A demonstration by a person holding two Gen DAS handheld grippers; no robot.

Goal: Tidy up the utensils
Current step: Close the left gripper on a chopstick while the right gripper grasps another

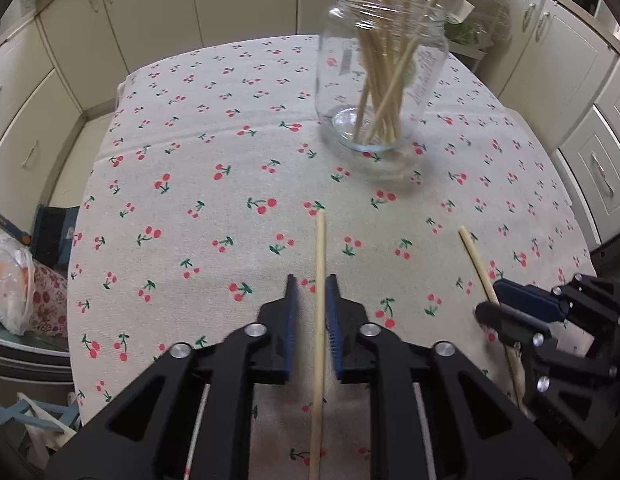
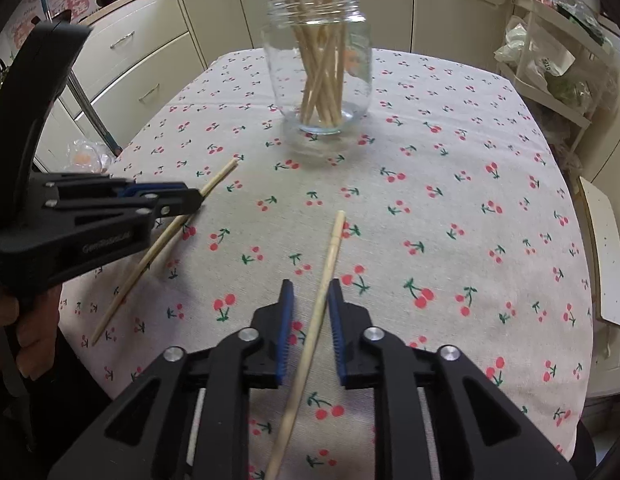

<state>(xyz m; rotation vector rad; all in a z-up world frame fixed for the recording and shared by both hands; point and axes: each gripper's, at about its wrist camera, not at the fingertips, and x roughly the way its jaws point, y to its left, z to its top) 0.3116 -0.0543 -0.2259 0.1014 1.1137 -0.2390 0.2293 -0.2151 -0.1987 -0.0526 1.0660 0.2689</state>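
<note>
A clear glass jar point(image 1: 380, 80) holding several bamboo chopsticks stands upright on the far part of the table; it also shows in the right wrist view point(image 2: 320, 68). One loose chopstick point(image 1: 320, 312) lies on the cloth between the fingers of my left gripper point(image 1: 312, 284), whose jaws are open around it, not touching. A second loose chopstick point(image 2: 314, 328) lies between the fingers of my right gripper point(image 2: 310, 288), also open. The right gripper shows in the left wrist view point(image 1: 494, 300), and the left gripper in the right wrist view point(image 2: 192, 198).
The table wears a cherry-print cloth point(image 1: 214, 200). Cream cabinets point(image 1: 122, 8) surround it. A plastic bag point(image 1: 10, 280) and clutter sit off the left edge. A wire rack with bags point(image 2: 550, 60) stands at the right. A white chair edge point(image 2: 604, 252) is at the right.
</note>
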